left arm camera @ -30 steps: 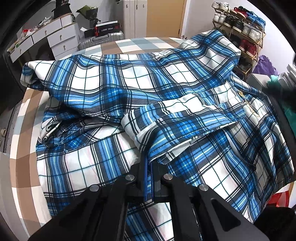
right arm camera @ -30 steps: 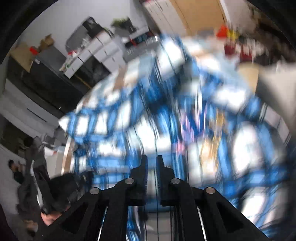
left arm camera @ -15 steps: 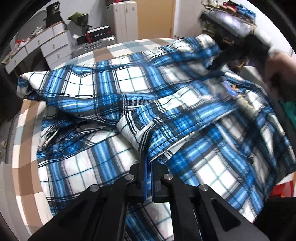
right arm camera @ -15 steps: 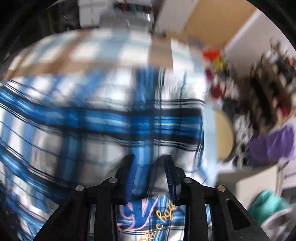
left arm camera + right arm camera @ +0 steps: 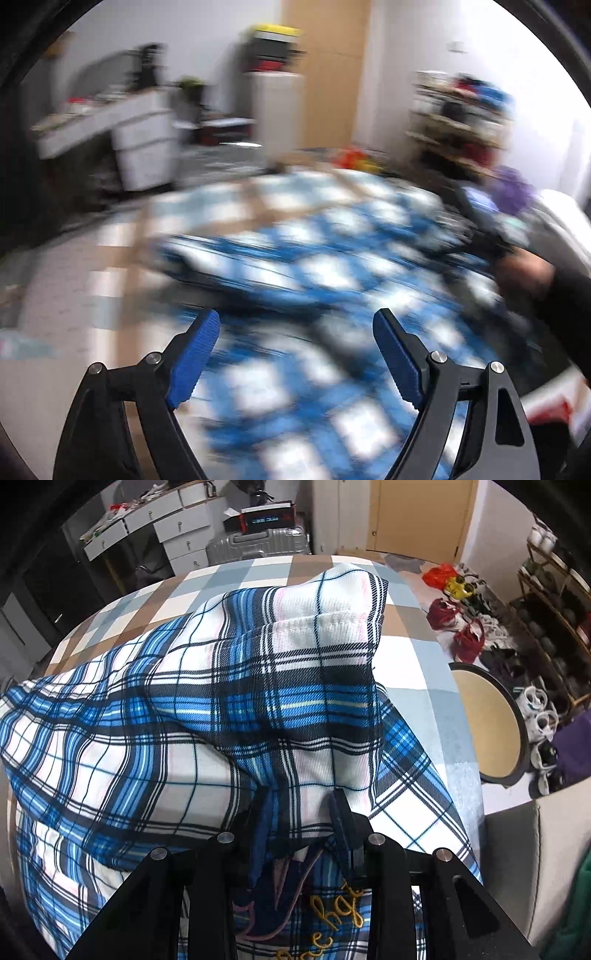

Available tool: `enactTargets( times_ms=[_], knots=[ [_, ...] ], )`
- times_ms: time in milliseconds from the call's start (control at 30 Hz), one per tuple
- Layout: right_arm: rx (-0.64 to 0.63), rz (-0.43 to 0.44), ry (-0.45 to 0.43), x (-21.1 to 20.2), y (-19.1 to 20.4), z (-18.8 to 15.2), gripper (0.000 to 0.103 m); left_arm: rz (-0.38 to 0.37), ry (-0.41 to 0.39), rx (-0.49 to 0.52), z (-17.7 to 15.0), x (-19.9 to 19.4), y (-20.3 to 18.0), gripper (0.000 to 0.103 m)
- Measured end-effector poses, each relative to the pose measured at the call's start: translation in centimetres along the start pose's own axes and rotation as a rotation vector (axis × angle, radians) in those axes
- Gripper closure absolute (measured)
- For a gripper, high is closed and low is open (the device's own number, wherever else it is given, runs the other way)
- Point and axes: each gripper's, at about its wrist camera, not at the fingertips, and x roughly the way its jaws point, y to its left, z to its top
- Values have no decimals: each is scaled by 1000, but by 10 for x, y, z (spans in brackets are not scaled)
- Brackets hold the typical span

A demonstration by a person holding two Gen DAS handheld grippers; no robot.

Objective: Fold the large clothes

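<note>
The large blue, white and black plaid garment [image 5: 207,716] lay spread over a bed whose cover [image 5: 236,576] was checked in tan, grey-blue and white. In the right wrist view the cloth covered most of the bed, with one folded part raised toward the far side and its hemmed edge turned up near the far corner. Gold stitched lettering [image 5: 332,915] showed on a dark patch at the near edge of the cloth.

The right gripper [image 5: 301,808] pointed steeply down into the garment. Its jaws stood narrowly apart with a bunched fold of the plaid cloth between them; the fabric draped over both fingers, and the pads appeared to press on it.

The left gripper [image 5: 295,325] hung above the bed, clear of the cloth. Its jaws were opening and stood wide apart, blue ribbed pads [image 5: 194,356] facing each other with nothing between them. That view was heavily blurred, so the garment [image 5: 303,266] showed only as smeared blue and white patches. At its right edge a hand [image 5: 524,267] in a dark sleeve was visible near the cloth; whether it touched it could not be told.

Beyond the bed stood a white chest of drawers [image 5: 177,528], a silver suitcase [image 5: 255,544] and a wooden door [image 5: 417,517]. To the right were a shoe rack [image 5: 554,602], a round tabletop [image 5: 484,720] leaning beside the bed, and shoes on the floor.
</note>
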Motion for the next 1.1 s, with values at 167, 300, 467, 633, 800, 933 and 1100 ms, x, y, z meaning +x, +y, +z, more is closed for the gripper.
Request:
enactTargets(
  times_ms=[167,300,467,633,800,933,1100],
  knots=[
    [9,6,-8,1,-1,4,72,33,120,-306,44,40,82,21],
    [19,-4,-5,-1,-1,2,72,68,255,-397,61,94,100,21],
    [16,30,3,-1,-5,3,72,-116,382,-563,43,132,110,33],
    [273,238,-22,-17,-35,7,70,-168,440,-624,17,136,100,89],
    [89,214,-100,-54,11,19,69,-151,409,-579,-3,118,84,101],
    [-8,81,-127,-58,46,29,50,-143,445,-564,-25,117,71,102],
    [39,-87,55,-6,33,34,50,-159,495,-564,-41,118,62,102]
  ],
)
